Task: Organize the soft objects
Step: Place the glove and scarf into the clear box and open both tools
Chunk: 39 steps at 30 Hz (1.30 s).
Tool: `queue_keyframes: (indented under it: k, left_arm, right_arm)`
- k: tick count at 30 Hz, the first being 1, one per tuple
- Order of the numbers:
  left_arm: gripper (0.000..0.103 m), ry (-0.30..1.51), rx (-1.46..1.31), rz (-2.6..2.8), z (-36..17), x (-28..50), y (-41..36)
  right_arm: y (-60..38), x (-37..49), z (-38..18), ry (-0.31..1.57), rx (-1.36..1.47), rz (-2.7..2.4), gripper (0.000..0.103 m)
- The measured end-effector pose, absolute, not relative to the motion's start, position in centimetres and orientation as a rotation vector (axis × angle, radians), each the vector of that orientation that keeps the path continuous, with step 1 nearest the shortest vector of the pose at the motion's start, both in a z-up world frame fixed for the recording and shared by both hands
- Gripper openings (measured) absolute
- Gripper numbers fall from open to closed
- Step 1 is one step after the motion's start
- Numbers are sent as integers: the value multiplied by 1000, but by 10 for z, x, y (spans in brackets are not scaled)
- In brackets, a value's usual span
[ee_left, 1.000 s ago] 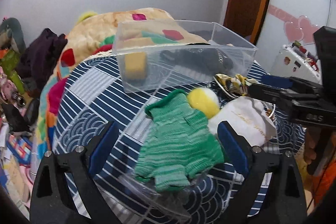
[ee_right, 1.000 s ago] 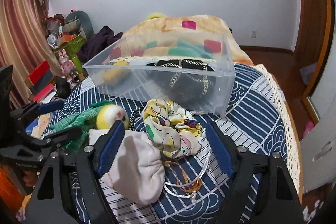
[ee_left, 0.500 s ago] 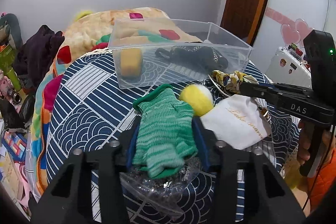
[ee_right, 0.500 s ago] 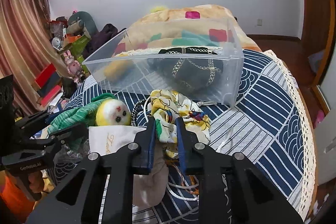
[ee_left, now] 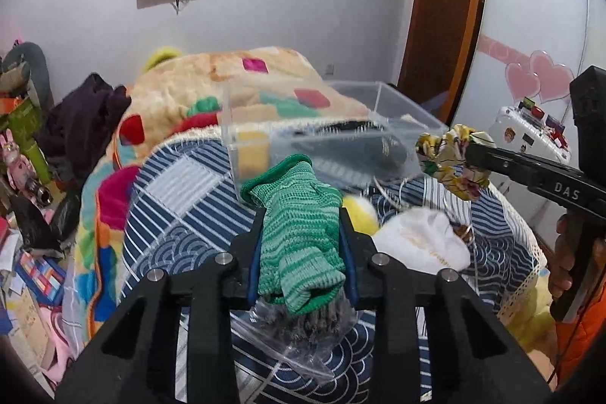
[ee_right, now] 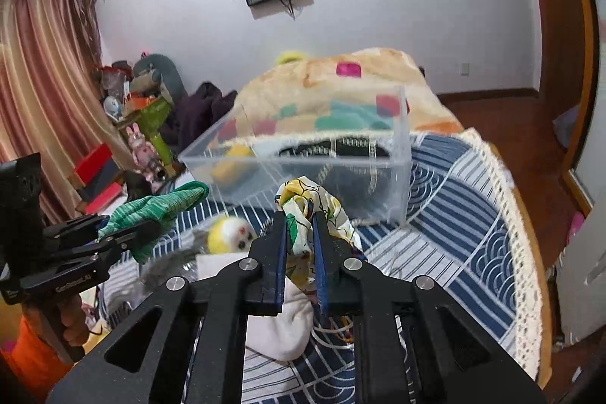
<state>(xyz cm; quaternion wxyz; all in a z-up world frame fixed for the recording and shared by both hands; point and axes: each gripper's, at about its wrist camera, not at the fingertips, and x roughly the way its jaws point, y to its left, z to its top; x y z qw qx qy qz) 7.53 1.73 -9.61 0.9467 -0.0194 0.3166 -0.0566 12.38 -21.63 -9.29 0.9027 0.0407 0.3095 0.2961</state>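
My left gripper [ee_left: 301, 214] is shut on green knit gloves [ee_left: 299, 218] and holds them above the bed; they also show in the right wrist view [ee_right: 151, 211]. My right gripper [ee_right: 299, 214] is shut on a yellow patterned scarf [ee_right: 306, 203], lifted clear of the bed, also seen in the left wrist view [ee_left: 450, 154]. The clear plastic bin [ee_left: 333, 139] lies ahead of both grippers with a yellow sponge [ee_left: 252, 152] and a black bag [ee_right: 352, 148] inside. A yellow plush ball [ee_right: 231, 233] and a white pouch [ee_left: 420, 245] lie on the blue patterned cover.
A crumpled clear plastic bag [ee_left: 303, 336] hangs under the gloves. White cords [ee_right: 333, 332] lie by the pouch. A colourful blanket [ee_left: 235, 82] is heaped behind the bin. Clutter and toys [ee_right: 144, 124] stand left of the bed. The bed's lace edge [ee_right: 526, 252] runs on the right.
Both grippers closed from open, the left on the gloves and the right on the scarf. Both have since lifted their loads off the bed towards the bin.
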Motion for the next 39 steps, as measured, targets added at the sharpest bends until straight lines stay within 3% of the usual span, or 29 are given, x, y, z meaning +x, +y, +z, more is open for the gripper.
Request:
queue_keyframes:
  k: [21,39]
  left_arm:
    - [33,510,-21,-60,-46,150,22]
    - [33,702,27,-84,-95,234,12]
  right_arm:
    - [-186,159,-33,455,51,622,12]
    - [-139,216,-67,611,-53,627,12]
